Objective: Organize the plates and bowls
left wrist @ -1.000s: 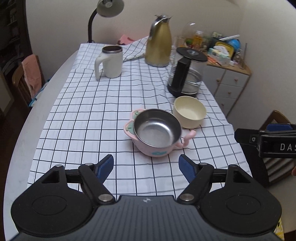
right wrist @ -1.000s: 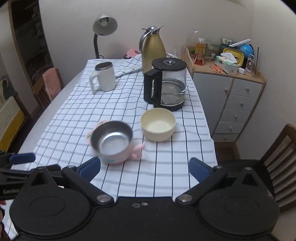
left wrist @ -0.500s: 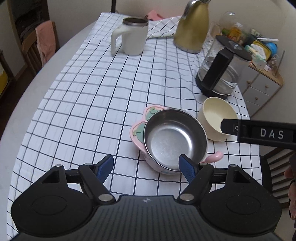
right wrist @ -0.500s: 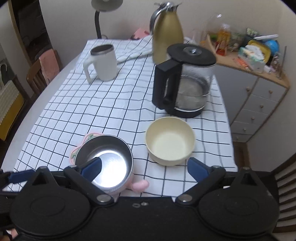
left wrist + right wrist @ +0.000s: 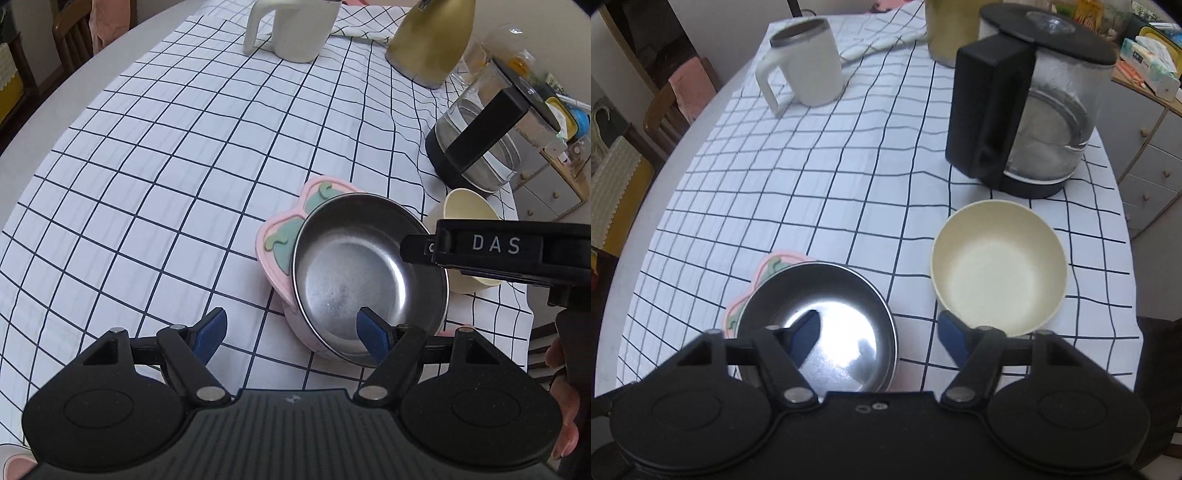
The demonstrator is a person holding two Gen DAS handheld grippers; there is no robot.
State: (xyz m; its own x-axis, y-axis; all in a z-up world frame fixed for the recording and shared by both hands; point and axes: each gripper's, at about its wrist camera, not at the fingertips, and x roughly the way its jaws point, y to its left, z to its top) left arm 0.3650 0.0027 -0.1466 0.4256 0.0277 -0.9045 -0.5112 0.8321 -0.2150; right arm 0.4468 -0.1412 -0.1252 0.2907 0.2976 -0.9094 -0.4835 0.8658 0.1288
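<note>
Both grippers straddle the steel bowl's (image 5: 369,273) rim. Left gripper (image 5: 291,332) spread; right gripper (image 5: 879,332), jaws just closing, not yet pinching.

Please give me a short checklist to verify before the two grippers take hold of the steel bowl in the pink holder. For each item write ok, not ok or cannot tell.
1. Left gripper straddles the near rim of the steel bowl, one finger inside, one outside: ok.
2. Left jaws stand open, not pressing the rim: ok.
3. Right gripper straddles the bowl's right rim, one finger inside: ok.
4. Right jaws have just been closing; contact with the rim: cannot tell.
5. Cream bowl stands apart from the steel bowl, but close to the right gripper's outer finger: ok, watch it.
6. Steel bowl seated level in the pink holder: cannot tell.
</note>
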